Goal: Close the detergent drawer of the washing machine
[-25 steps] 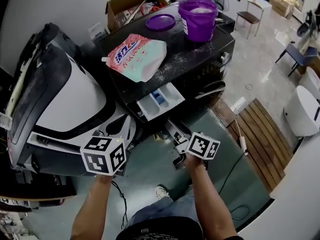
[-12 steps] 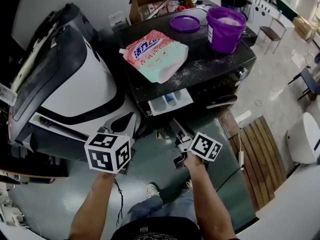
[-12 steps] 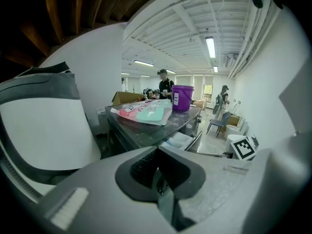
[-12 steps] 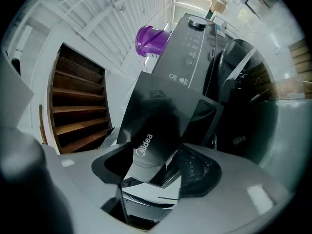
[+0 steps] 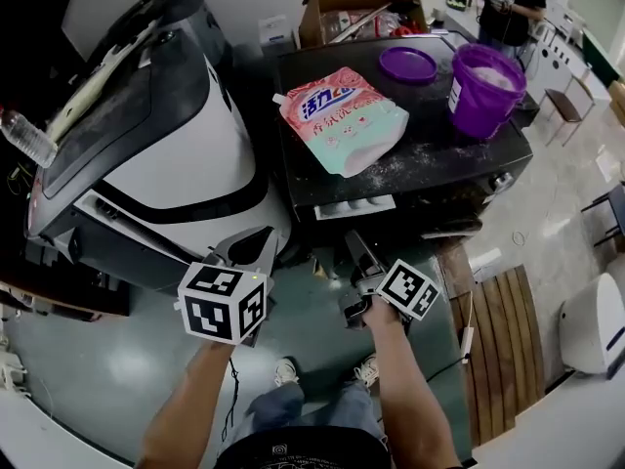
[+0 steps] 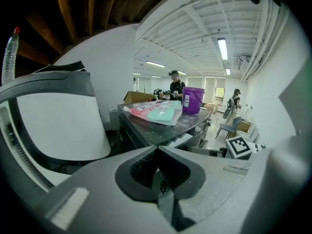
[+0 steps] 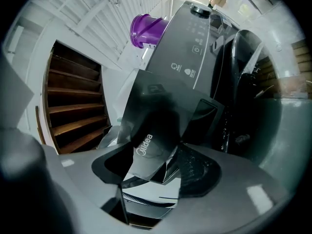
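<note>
Black washer (image 5: pixel 420 159) stands in front of you. Its drawer (image 5: pixel 354 206) sits at the front edge, left of centre and just under the top. It is almost fully in, with only a pale sliver showing.

Your right gripper (image 5: pixel 356 252) reaches up to the drawer from below in the head view. Its jaws stand roughly half open and are closed on the drawer's dark front panel. In the right gripper view that panel fills the gap between the jaws, and the ribbed pad (image 7: pixel 197 167) lies against its edge.

Your left gripper (image 5: pixel 262 240) hangs well apart from the drawer, off to the left, just beside the white machine (image 5: pixel 186 154). Its jaw tips meet, with nothing between them.

On the dusty washer top:
- A pink pouch (image 5: pixel 342 120) lies flat near the left side.
- A purple bucket (image 5: pixel 485 88) stands at the right.
- A purple lid (image 5: pixel 408 63) lies behind, between the pouch and the bucket.
- A cardboard box (image 5: pixel 356 8) sits at the back.

A clear bottle (image 5: pixel 27 137) lies at the far left, on top of the white machine. Wooden slats (image 5: pixel 493 350) lie on the green floor (image 5: pixel 127 369) to your right, beside the washer
</note>
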A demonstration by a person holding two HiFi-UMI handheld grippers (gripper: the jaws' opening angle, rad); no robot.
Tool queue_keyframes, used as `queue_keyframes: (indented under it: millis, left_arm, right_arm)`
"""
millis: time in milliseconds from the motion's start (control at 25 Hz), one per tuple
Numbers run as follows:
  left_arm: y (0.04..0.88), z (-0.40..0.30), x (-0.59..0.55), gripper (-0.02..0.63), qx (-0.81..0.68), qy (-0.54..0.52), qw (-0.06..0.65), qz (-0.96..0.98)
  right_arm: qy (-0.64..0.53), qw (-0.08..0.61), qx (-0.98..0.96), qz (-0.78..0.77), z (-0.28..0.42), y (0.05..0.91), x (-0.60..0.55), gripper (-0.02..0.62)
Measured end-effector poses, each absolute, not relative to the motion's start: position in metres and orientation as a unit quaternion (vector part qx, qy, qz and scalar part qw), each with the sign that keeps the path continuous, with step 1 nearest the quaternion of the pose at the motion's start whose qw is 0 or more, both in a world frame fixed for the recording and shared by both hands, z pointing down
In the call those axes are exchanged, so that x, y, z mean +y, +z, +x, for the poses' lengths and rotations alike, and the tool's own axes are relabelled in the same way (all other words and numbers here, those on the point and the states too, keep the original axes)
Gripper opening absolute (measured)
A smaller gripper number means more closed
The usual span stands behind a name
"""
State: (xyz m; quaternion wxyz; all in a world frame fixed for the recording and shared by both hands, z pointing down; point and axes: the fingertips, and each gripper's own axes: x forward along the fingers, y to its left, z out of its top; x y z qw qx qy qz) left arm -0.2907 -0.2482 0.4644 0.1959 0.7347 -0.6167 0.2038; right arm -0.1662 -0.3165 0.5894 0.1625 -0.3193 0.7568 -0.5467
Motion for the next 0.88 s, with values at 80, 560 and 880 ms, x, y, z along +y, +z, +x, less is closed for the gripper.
queue_keyframes:
  millis: [80,560,880]
  left_arm:
    - [0.463,-0.296,-0.246,0.000,-0.627,0.201,0.198,0.726]
    - [0.447,-0.323,-0.241,0.001,-0.671,0.184,0.196,0.691]
    - [0.435,-0.322,-0.251,0.001,-0.672,0.172,0.189,0.695]
  right_arm:
    - [-0.550,0.159,0.756,-0.317,-0.169,0.589,-0.321,0.288]
    - [-0.558,0.133,0.759,-0.308,-0.180,0.590,-0.343,0.285]
    - [-0.543,0.099,0.772,-0.317,-0.178,0.584,-0.340,0.266]
